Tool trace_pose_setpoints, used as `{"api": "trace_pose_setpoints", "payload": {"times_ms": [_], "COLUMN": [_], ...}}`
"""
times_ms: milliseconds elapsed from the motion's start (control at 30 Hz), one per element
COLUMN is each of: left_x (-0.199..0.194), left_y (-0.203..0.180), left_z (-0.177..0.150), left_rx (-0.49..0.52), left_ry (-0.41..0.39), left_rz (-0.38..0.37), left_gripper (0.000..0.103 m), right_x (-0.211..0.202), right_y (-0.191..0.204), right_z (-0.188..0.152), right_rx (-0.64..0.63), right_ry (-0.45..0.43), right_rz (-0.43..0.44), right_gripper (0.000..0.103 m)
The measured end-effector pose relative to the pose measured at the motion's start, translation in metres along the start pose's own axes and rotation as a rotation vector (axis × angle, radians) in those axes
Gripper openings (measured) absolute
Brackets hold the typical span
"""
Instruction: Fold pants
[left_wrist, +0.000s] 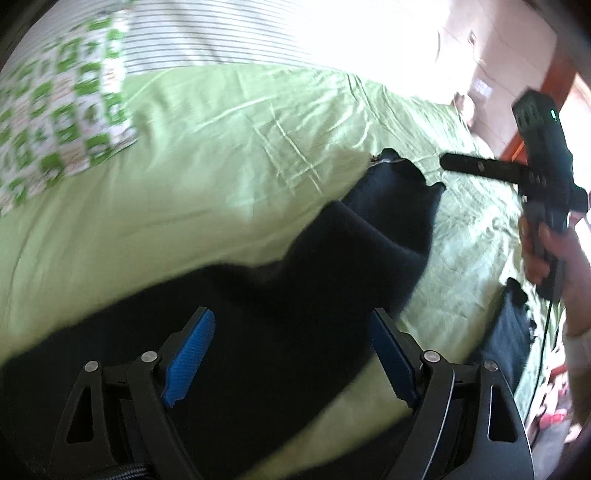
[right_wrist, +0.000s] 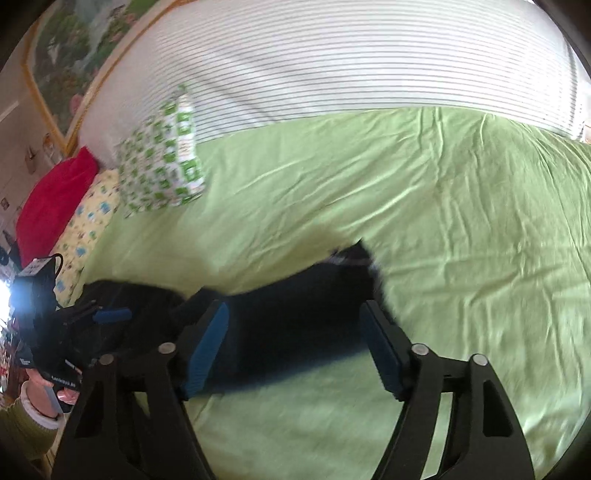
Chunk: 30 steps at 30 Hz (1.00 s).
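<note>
Black pants lie crumpled on a light green bed sheet. My left gripper hovers over them with its blue pads wide apart, dark cloth showing between and below them. In the right wrist view the pants stretch from the left edge to a raised hem near the middle. My right gripper straddles this cloth, jaws apart and pads not pressing on it. A hand holds the right gripper at the far right of the left wrist view. Both views are blurred.
A green-and-white patterned pillow and a striped white blanket lie at the far side of the bed. A red cushion and a yellow pillow sit at the left. The bed's edge runs along the right.
</note>
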<state>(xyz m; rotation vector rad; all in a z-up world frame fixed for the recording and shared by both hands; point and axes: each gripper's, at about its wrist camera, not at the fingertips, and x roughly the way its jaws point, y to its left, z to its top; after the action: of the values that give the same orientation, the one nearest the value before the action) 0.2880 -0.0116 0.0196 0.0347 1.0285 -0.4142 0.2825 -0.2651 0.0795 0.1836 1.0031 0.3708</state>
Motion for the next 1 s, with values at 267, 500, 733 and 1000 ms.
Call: {"api": "trace_pose_setpoints", "payload": {"times_ms": [267,500,733,1000], "left_x": [0.053,0.083,0.078,0.024], "left_y": [-0.004,-0.004,-0.026,-0.036], "left_z": [0.035,0.048,0.045,0.027], "left_rx": [0.121,0.105,0.156,0.079], "left_ry": [0.114,0.171,0.185,0.112], "left_rz": [-0.040,-0.115,-0.170,-0.202], "left_gripper": [0.085,0.072,0.014,0.011], "right_x": [0.039,0.073,0.046,-0.014], "right_y": [-0.026,-0.043,-0.043,-0.042], "right_z": [0.035,0.043,0.034,0.003], "right_rx": [-0.011,0.018,0.057,0.079], "right_ry": [0.041,0.083,-0.011,-0.106], "right_rz": [-0.039,0.000,0.090,0.202], "right_gripper": [0.071,0.043,0.009,0.008]}}
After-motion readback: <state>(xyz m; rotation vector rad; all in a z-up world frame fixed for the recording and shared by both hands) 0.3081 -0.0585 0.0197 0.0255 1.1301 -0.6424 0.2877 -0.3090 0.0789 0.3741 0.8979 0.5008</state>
